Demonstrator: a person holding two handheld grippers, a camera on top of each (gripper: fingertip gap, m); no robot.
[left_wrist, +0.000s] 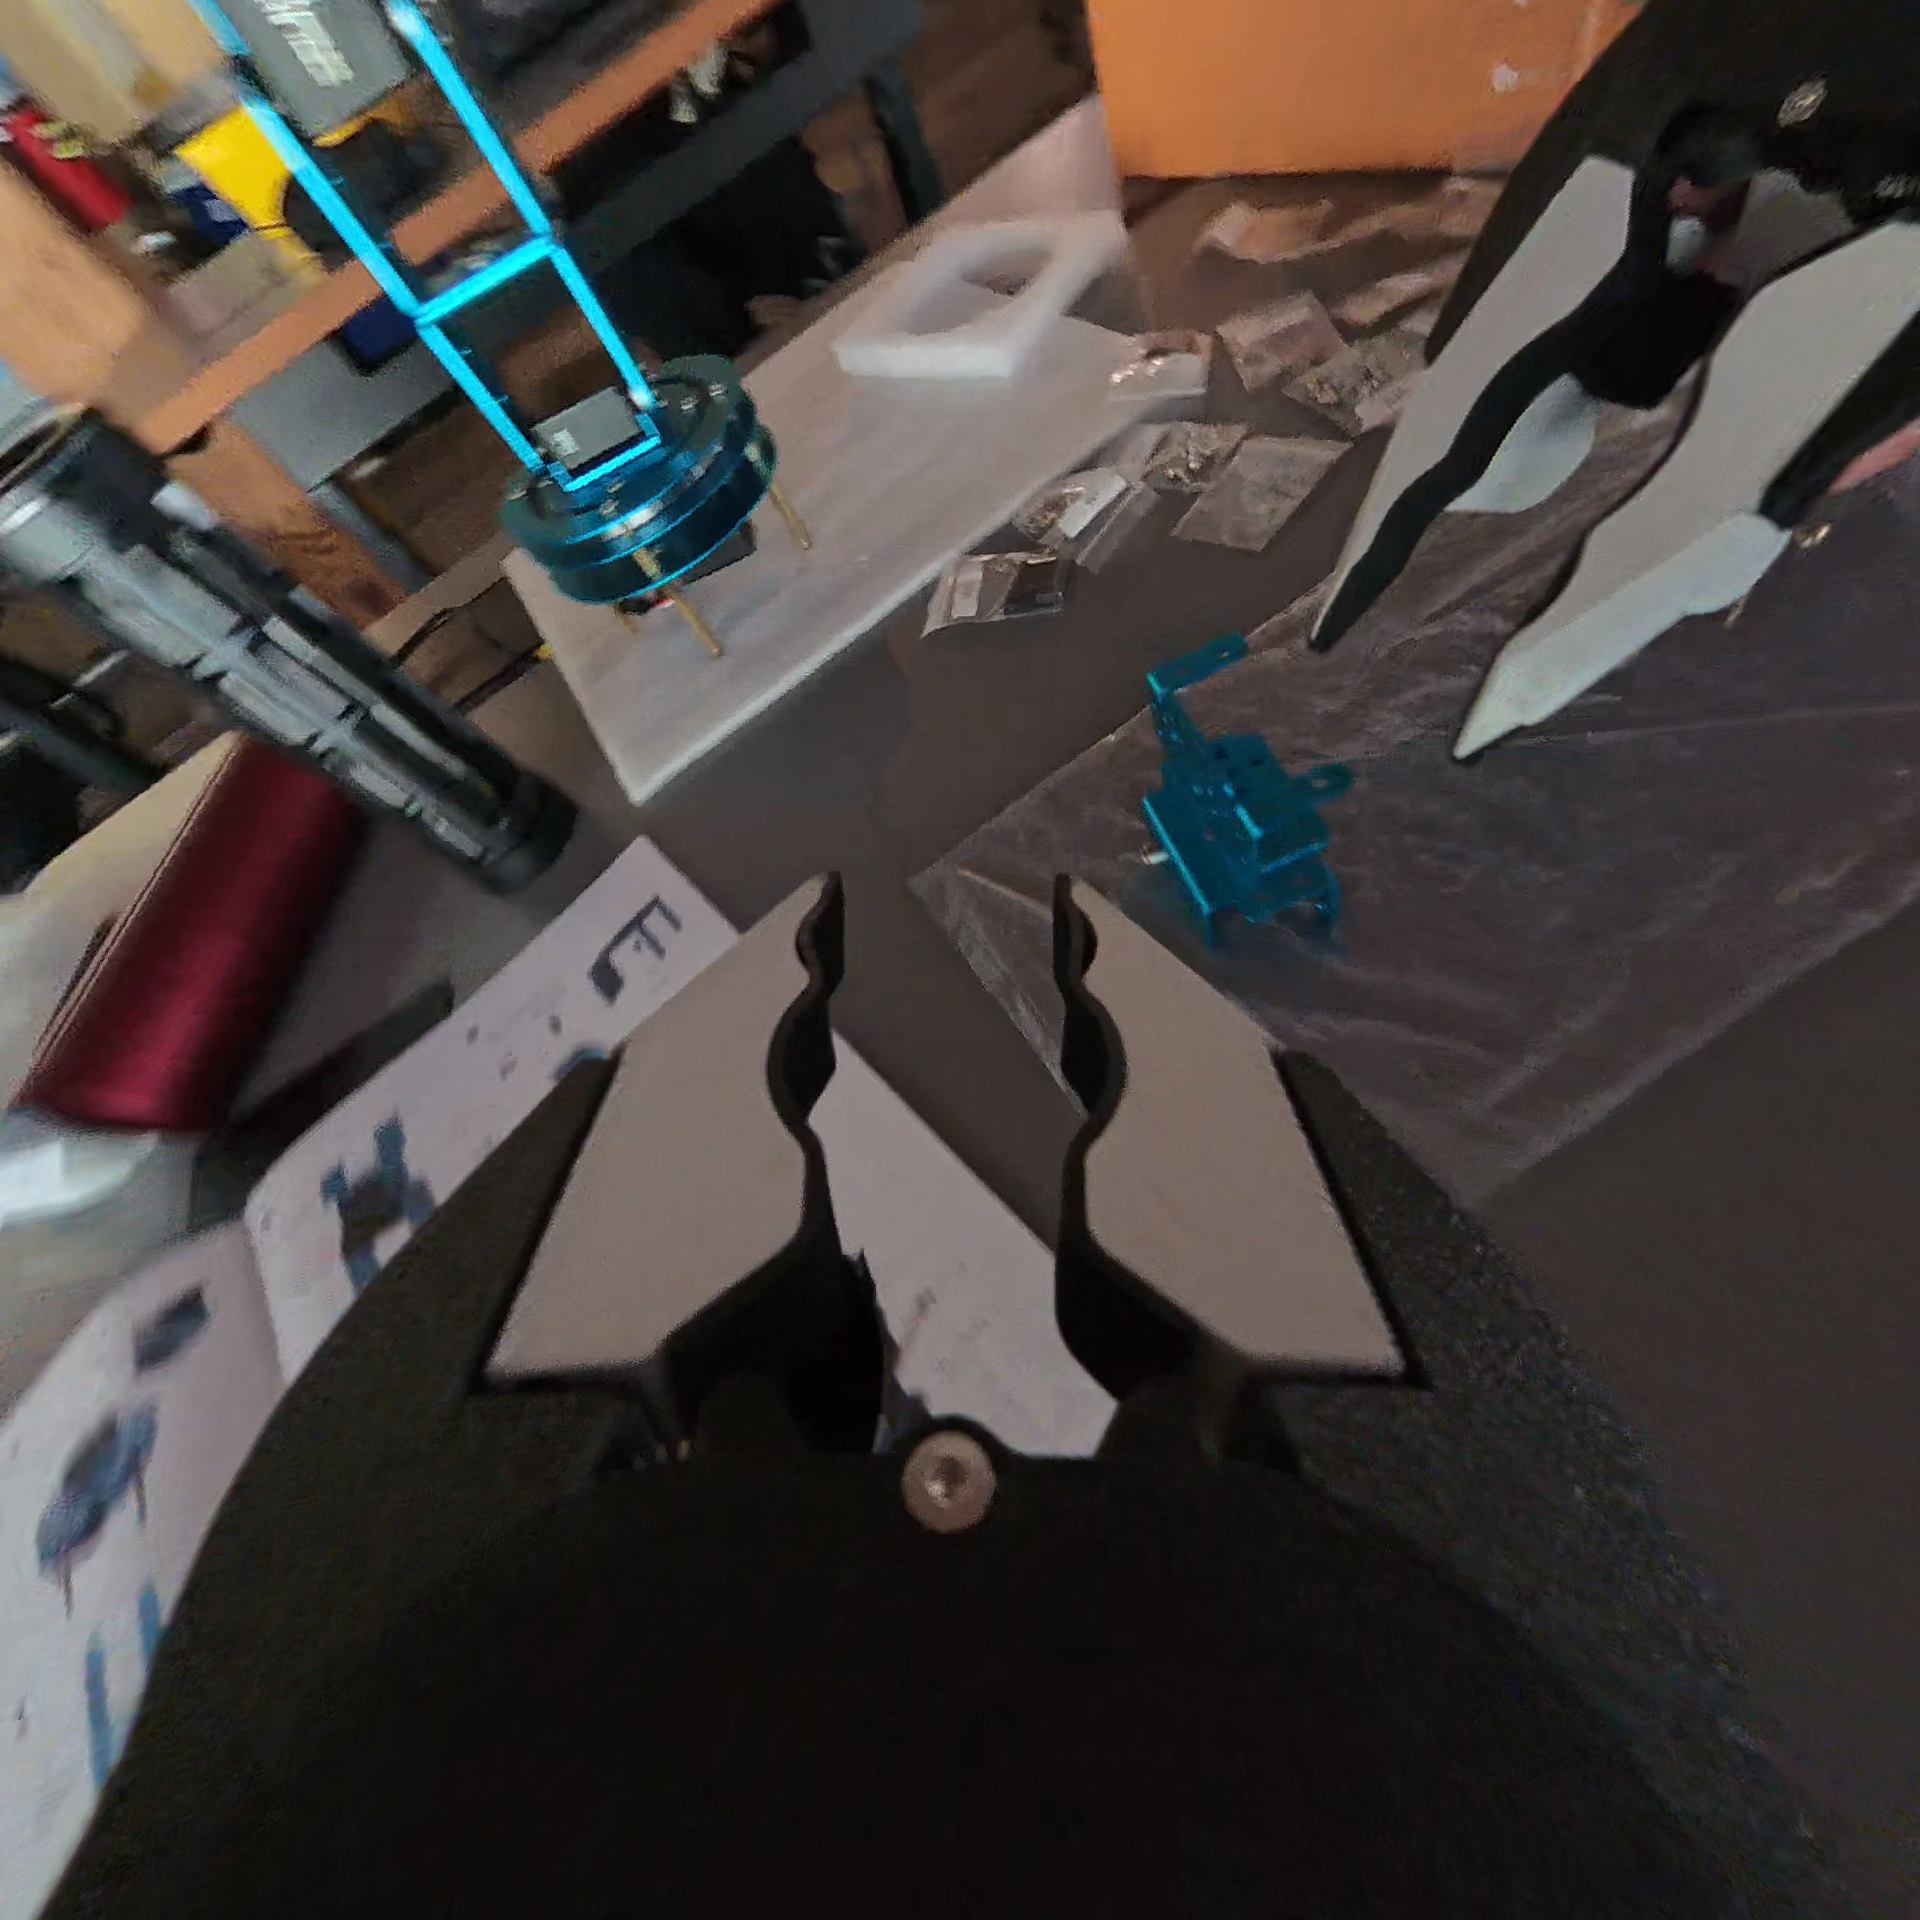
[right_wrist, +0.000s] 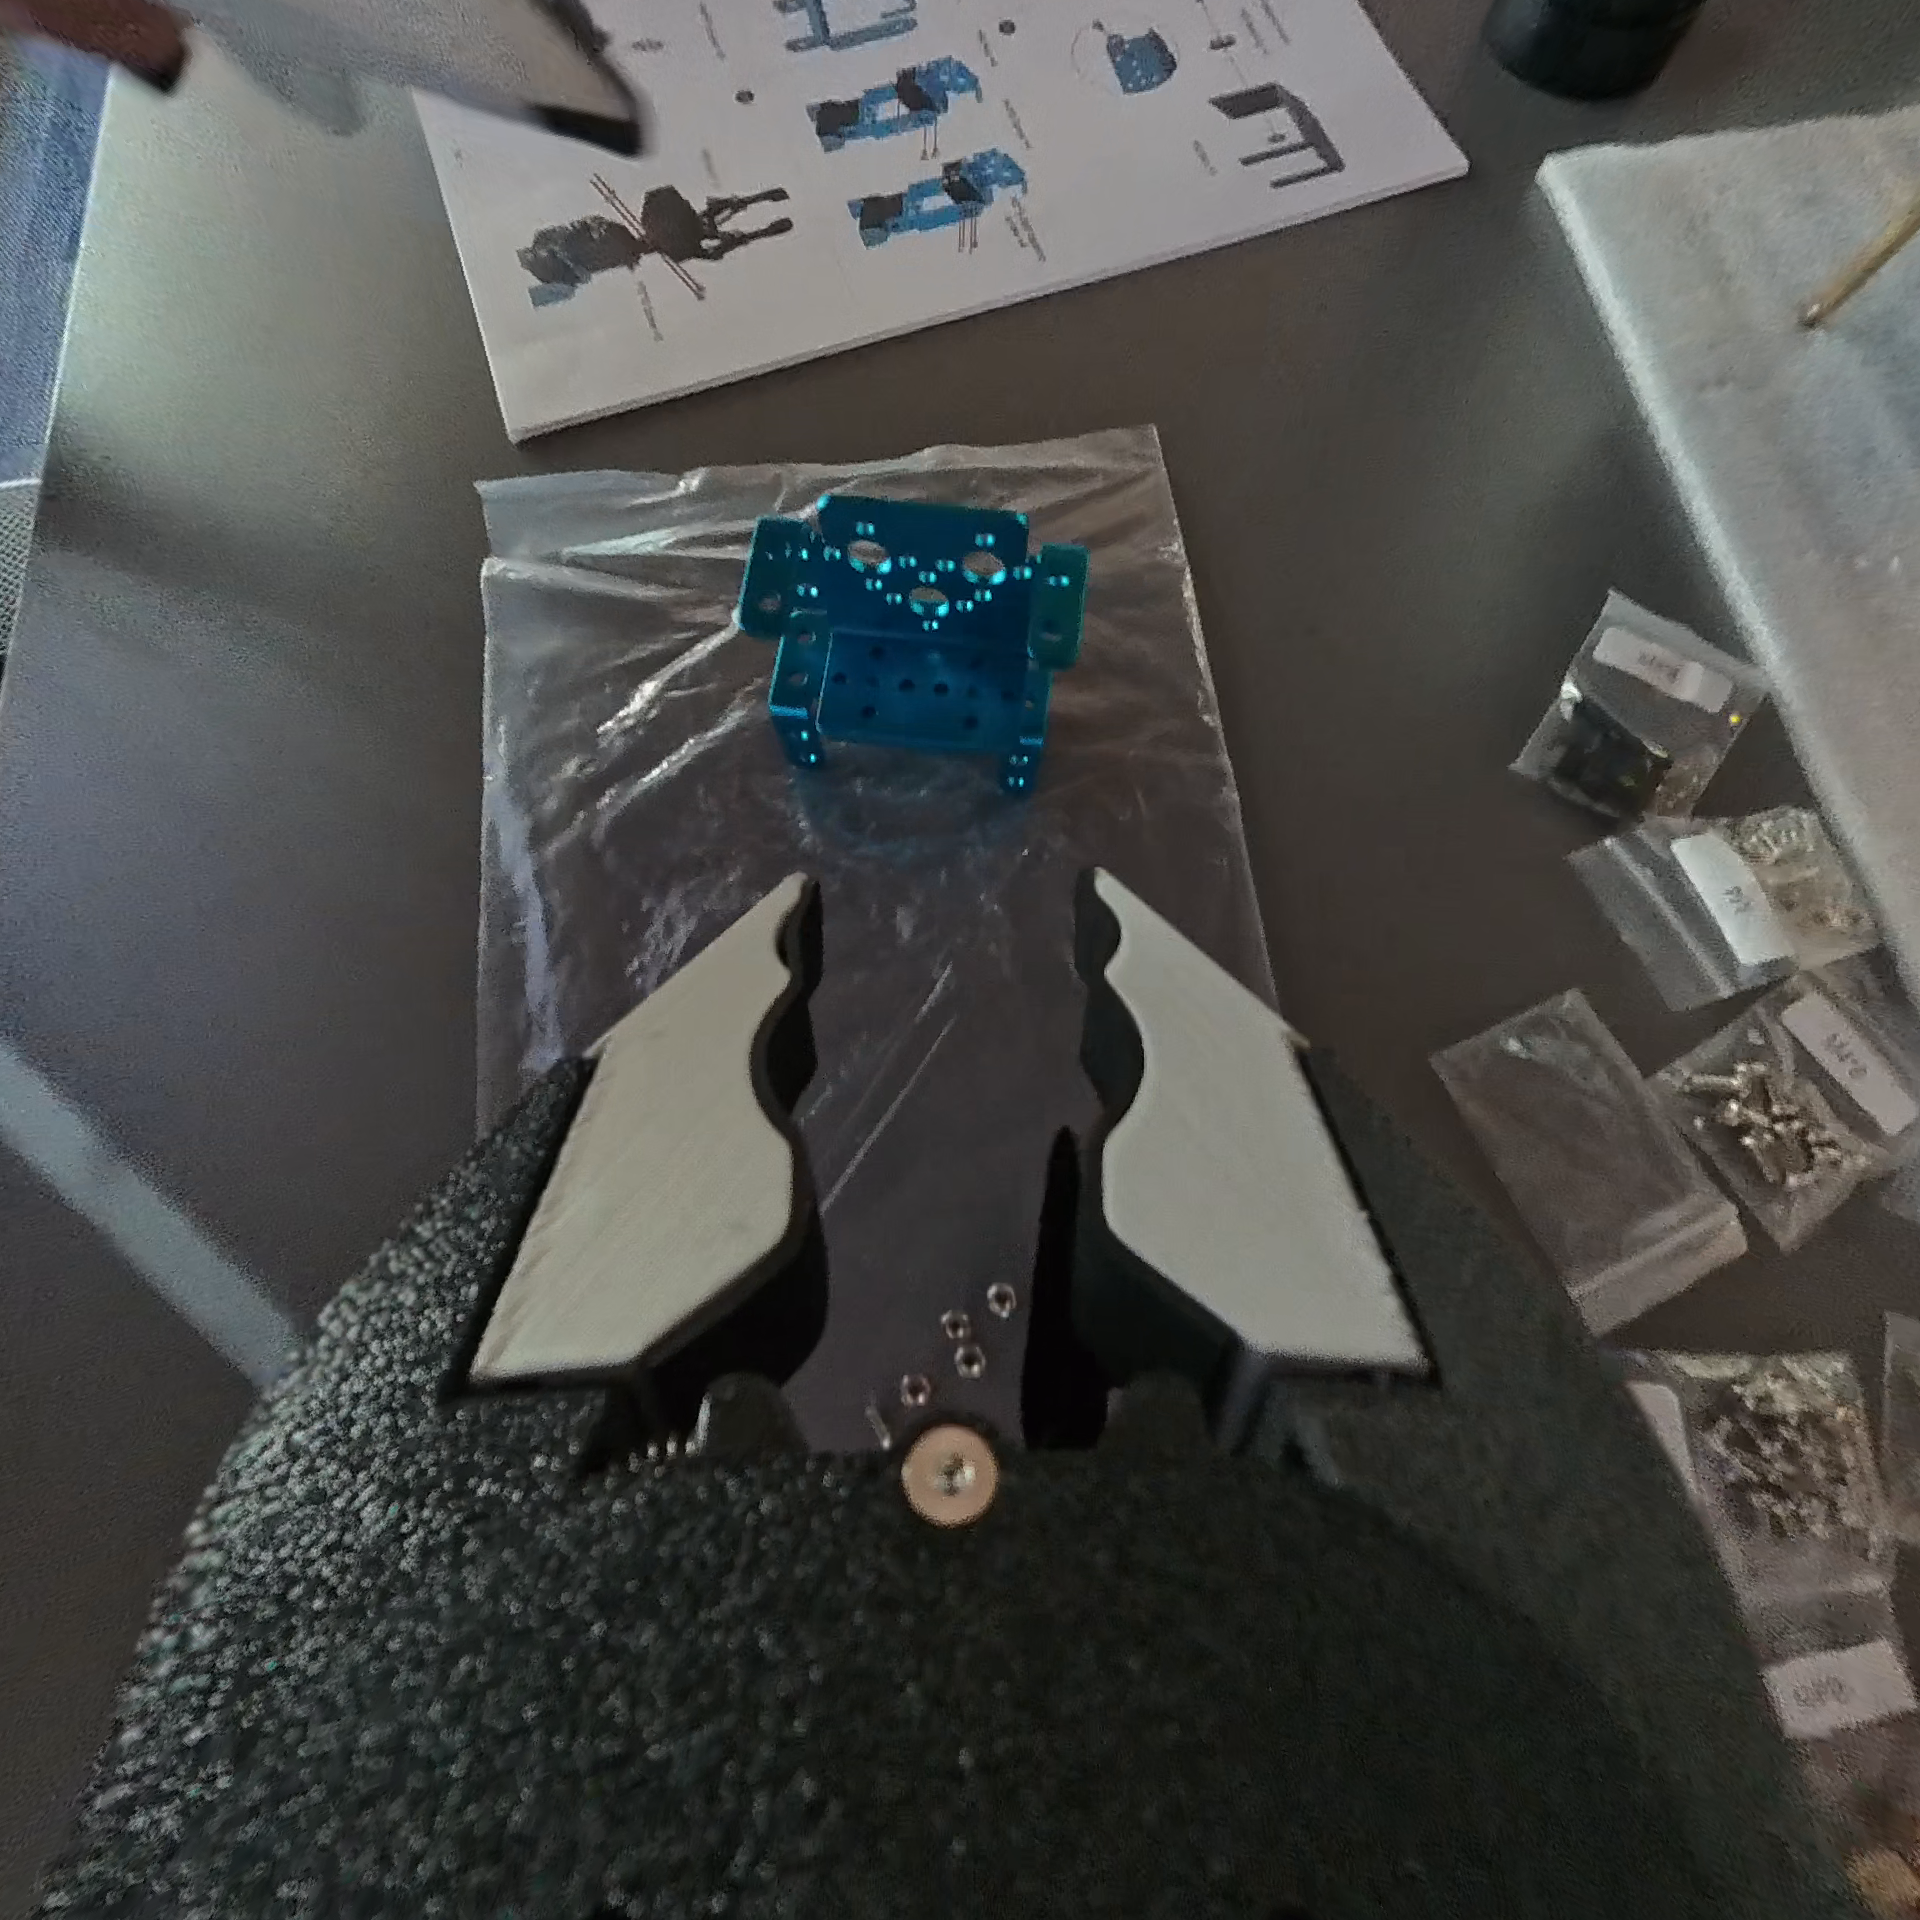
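**Both grippers empty above a half-built blue kit**

The right gripper (right_wrist: 948, 883) hangs over the dark table with its 2 fingers spread apart and nothing between them. Just beyond its tips, and not touched, a blue metal bracket assembly (right_wrist: 914, 634) stands on a clear plastic bag (right_wrist: 644, 748) lying flat on the table. At the near end of that bag, between the fingers, 4 small nuts (right_wrist: 961, 1345) lie loose.

The left gripper (left_wrist: 945, 894) is likewise spread and empty. It is held higher and tilted, above the table between an open instruction sheet (left_wrist: 499, 1049) on its left and the bag on its right; the bracket assembly is to the right of its tips and apart from them. In the left wrist view the right gripper shows at far right, pointing down toward the bag.

As for how things stand: the bracket looks joined from several perforated plates. Farther left, a round blue base (left_wrist: 644, 499) on brass standoffs stands on a white board (left_wrist: 831, 582), with 2 long blue rails rising from it. To the right of the bag, many small bags of screws (right_wrist: 1766, 1122) lie in a scatter, sealed as far as the blurred views show. A white foam piece (left_wrist: 977, 301) rests on the board's far end.
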